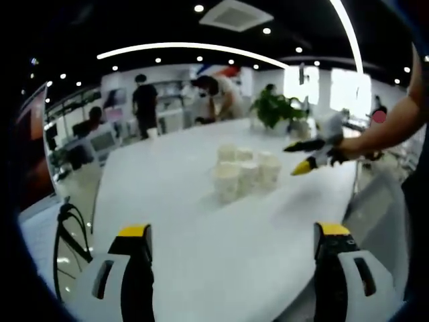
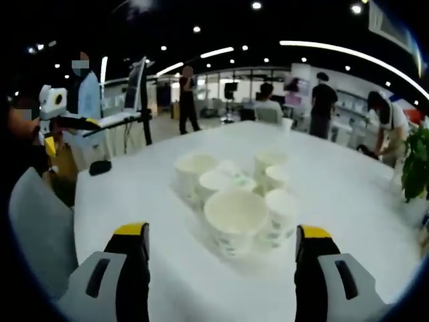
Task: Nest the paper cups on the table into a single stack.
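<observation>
Several white paper cups [image 2: 234,218] stand upright in a tight cluster near the middle of the white counter [image 2: 348,188]. Both the left claw [image 1: 231,245] and right claw [image 2: 221,245] are spread wide, holding nothing, short of the cups.

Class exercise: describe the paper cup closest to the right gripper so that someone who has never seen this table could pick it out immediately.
Start at the white table and find the cluster of white paper cups near its middle. The nearest cup stands upright at the cluster's front edge, between the right gripper's open jaws. Unlike its neighbours, its open mouth looks widest and nothing stands before it.
</observation>
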The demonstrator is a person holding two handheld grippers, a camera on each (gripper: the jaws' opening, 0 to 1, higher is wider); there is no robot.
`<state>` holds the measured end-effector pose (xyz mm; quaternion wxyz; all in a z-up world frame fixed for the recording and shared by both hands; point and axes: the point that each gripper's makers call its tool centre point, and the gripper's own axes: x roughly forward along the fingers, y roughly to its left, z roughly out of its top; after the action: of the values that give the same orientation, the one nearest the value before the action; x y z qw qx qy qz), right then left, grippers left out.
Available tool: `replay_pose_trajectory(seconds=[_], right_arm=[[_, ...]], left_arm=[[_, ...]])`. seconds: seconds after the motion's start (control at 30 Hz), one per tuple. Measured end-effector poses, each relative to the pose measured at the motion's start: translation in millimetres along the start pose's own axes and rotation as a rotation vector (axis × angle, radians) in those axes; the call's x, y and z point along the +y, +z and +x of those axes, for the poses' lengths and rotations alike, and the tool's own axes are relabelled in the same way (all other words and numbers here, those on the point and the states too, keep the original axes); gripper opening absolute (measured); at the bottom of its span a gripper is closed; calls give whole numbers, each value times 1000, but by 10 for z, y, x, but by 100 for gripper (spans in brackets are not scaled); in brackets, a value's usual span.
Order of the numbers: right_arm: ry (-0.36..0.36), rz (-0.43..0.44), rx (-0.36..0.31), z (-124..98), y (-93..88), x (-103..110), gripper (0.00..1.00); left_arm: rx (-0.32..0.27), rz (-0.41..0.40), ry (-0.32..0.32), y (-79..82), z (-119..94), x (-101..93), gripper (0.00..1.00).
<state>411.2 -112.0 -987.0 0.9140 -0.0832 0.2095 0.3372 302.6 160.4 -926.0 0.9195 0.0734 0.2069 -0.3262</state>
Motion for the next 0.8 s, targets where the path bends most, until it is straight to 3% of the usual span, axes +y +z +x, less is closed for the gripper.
replay_pose_trajectory(seconds=[0.8], right_arm=[[-28, 42, 7, 369, -140, -97, 68]], left_arm=[[28, -6, 10, -64, 25, 10, 100]])
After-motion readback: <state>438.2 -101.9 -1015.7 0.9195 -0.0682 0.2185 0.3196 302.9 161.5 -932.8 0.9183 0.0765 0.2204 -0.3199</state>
